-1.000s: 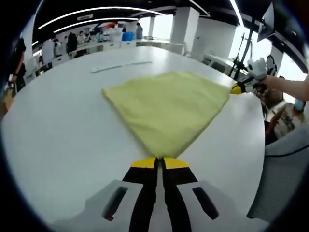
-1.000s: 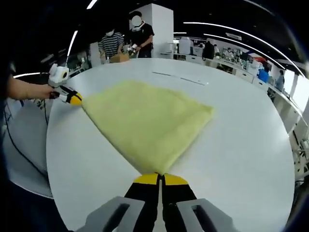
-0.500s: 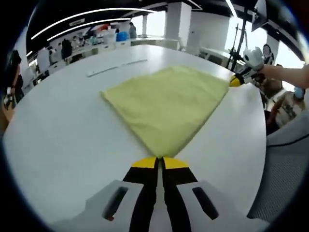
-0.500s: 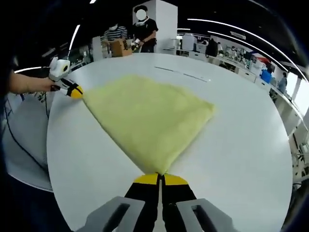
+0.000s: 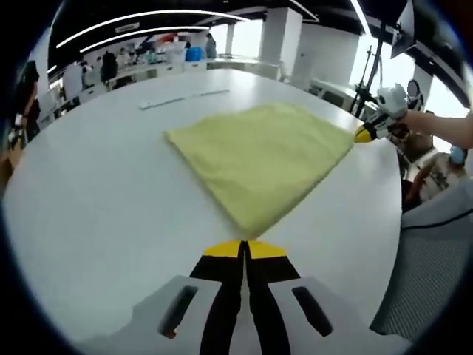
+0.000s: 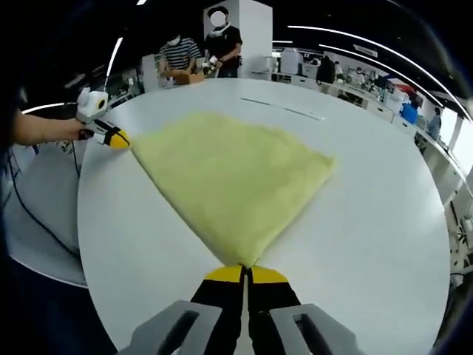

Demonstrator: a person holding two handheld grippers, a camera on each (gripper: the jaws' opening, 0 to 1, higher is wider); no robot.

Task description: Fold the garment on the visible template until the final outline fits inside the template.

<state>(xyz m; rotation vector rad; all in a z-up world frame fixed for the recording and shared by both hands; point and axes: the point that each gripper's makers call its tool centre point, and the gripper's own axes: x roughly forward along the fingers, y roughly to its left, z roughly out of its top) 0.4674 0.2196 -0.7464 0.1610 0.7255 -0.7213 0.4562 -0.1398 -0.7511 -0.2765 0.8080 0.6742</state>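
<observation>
A yellow garment (image 5: pixel 262 159) lies spread flat on the round white table (image 5: pixel 96 214), folded to a roughly triangular shape. My left gripper (image 5: pixel 244 246) is shut on its near corner, jaws pressed together low over the table. In the right gripper view the same garment (image 6: pixel 229 174) runs away from my right gripper (image 6: pixel 242 271), which is shut on another corner. Each gripper shows in the other's view: the right gripper (image 5: pixel 366 134) at the cloth's right tip, the left gripper (image 6: pixel 112 137) at its left tip. A thin pale strip (image 5: pixel 185 98) lies on the table beyond the cloth.
The table edge (image 6: pixel 81 244) curves close on the left of the right gripper view. A grey chair (image 5: pixel 429 274) stands by the table at the right. People (image 6: pixel 199 52) stand past the far edge, with desks and lights behind them.
Both views have shifted a little. The cloth stays stretched between the two grippers, its far corner now slightly further right in the left gripper view. Both grips are unchanged.
</observation>
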